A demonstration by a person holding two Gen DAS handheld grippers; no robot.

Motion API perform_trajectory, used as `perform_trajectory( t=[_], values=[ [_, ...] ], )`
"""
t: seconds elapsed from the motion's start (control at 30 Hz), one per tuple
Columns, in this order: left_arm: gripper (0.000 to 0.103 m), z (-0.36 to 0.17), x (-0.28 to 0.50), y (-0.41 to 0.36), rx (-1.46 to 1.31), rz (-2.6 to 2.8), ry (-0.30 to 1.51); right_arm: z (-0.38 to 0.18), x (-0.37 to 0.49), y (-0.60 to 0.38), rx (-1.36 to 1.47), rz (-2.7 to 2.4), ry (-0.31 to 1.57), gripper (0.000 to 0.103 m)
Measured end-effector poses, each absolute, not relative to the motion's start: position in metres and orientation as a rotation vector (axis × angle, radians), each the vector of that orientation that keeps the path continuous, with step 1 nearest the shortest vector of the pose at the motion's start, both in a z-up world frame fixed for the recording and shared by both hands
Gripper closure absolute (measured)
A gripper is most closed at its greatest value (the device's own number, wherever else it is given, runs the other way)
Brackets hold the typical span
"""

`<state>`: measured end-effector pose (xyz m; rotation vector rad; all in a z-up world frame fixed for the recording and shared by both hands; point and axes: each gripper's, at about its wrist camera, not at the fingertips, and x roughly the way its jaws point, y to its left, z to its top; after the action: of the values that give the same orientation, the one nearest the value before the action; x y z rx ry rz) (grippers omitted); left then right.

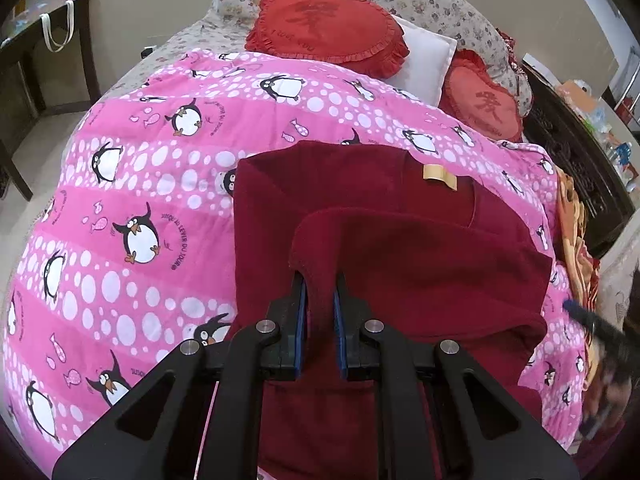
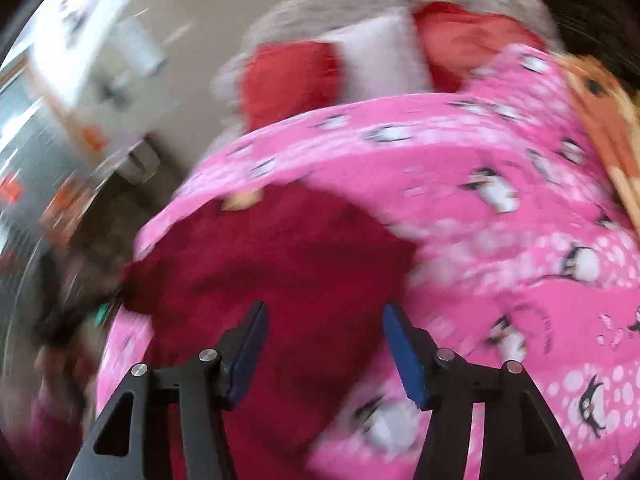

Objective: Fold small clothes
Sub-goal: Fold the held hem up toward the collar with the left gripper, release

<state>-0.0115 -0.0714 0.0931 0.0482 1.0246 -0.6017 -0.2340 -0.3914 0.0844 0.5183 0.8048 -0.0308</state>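
Left wrist view: the left gripper (image 1: 320,280) pinches a lifted fold of the dark red garment (image 1: 400,256) at the frame centre, on the pink penguin quilt (image 1: 132,184). Red heart cushions (image 1: 324,20) lie at the top. The blurred right wrist view shows the right gripper (image 2: 324,312) with fingers spread above the garment (image 2: 280,264).

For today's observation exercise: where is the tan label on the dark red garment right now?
In the left wrist view the tan label sits at the far edge of the dark red garment, ahead and right of the left claw, near the pink penguin quilt.
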Motion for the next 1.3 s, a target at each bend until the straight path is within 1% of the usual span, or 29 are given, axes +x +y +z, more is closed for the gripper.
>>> perform_trajectory(
  t=[0.1,0.17,0.2,0.23,0.3,0.33,0.5,0.6,0.73,0.77,0.83,0.93,0.97,1.0,1.03,1.07,1.17,1.23,1.3],
  values=[
    [0.092,0.092,-0.013,-0.072,0.056,-0.598,1.020,0.080,-0.242,-0.364,0.400,0.004,0.861,0.046],
    [0.092,0.092,-0.014,-0.074,0.060,-0.594,1.019,0.068,-0.241,-0.352,0.343,-0.021,0.871,0.046],
    [0.092,0.090,-0.014,-0.074,0.060,-0.589,1.024,0.059,-0.237,-0.348,0.333,-0.031,0.881,0.051],
    [0.092,0.091,-0.014,-0.075,0.059,-0.587,1.029,0.049,-0.230,-0.345,0.322,-0.048,0.899,0.058],
    [0.092,0.091,-0.014,-0.074,0.057,-0.583,1.040,0.039,-0.220,-0.341,0.267,-0.099,0.918,0.087],
    [0.092,0.092,-0.015,-0.073,0.057,-0.582,1.042,0.038,-0.219,-0.341,0.234,-0.132,0.915,0.092],
    [0.092,0.088,-0.022,-0.069,0.064,-0.619,1.062,0.055,-0.252,-0.366,0.360,-0.188,0.849,0.094],
    [0.092,0.061,-0.028,-0.079,0.111,-0.619,1.108,0.052,-0.274,-0.377,0.438,-0.205,0.848,0.094],
    [0.092,0.043,-0.028,-0.085,0.135,-0.607,1.083,0.019,-0.278,-0.380,0.504,-0.240,0.955,0.094],
    [0.092,0.043,-0.028,-0.084,0.127,-0.612,1.084,0.017,-0.281,-0.381,0.536,-0.241,0.970,0.092],
    [0.092,0.048,-0.028,-0.081,0.113,-0.630,1.072,0.022,-0.293,-0.388,0.570,-0.262,0.964,0.091],
    [0.092,0.060,-0.028,-0.079,0.104,-0.649,1.037,0.045,-0.306,-0.393,0.591,-0.263,0.898,0.088],
    [0.092,0.064,-0.029,-0.080,0.097,-0.653,1.027,0.052,-0.306,-0.394,0.598,-0.254,0.873,0.078],
    [0.092,0.067,-0.029,-0.080,0.092,-0.655,1.021,0.060,-0.305,-0.396,0.608,-0.243,0.840,0.057],
    [0.092,0.070,-0.028,-0.081,0.087,-0.655,1.017,0.067,-0.301,-0.398,0.620,-0.239,0.808,0.050],
    [0.092,0.072,-0.028,-0.082,0.079,-0.657,1.012,0.071,-0.296,-0.399,0.627,-0.239,0.788,0.048],
    [0.092,0.088,-0.031,-0.082,0.051,-0.681,0.971,0.075,-0.261,-0.395,0.615,-0.207,0.782,0.048],
    [0.092,0.106,-0.034,-0.080,0.032,-0.706,0.911,0.074,-0.244,-0.392,0.585,-0.227,0.798,0.048],
    [0.092,0.115,-0.033,-0.080,0.061,-0.686,0.870,0.074,-0.233,-0.389,0.570,-0.222,0.799,0.048]
  ],
)
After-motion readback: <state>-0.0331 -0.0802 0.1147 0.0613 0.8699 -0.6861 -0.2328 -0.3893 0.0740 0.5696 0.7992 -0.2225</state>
